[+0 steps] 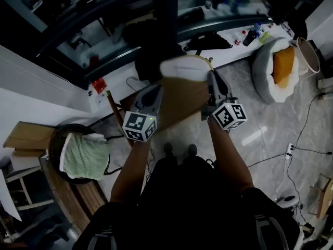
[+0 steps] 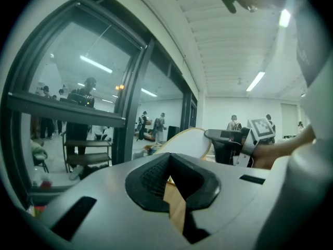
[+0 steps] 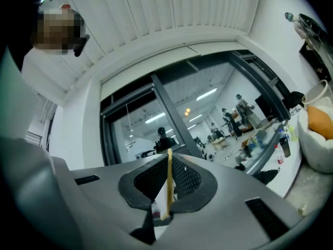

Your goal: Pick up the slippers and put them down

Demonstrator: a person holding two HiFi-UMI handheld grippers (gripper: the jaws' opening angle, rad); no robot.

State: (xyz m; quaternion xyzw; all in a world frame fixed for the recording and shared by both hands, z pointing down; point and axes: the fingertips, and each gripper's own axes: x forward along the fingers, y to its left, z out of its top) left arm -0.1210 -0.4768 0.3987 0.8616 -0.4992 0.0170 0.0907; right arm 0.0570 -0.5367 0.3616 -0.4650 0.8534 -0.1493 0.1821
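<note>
Gripping from both sides, the person holds the slippers (image 1: 183, 69) up in the air in front of the body, well above the floor (image 1: 260, 124). The left gripper (image 1: 154, 94) has its jaws pinched nearly together on a thin tan edge, which runs down through the narrow slot between the dark pads. The right gripper (image 1: 213, 82) has its jaws just as narrow, clamped on a thin tan strip that stands upright between the pads, with a bit of white beside it. From above, a white oval part with a tan rim sits at the top between the two grippers, and a flat brown face spreads below it. Whether that is one slipper or two pressed together I cannot tell. Off to the person's left a green towel (image 1: 83, 155) lies on a dark round seat.
</note>
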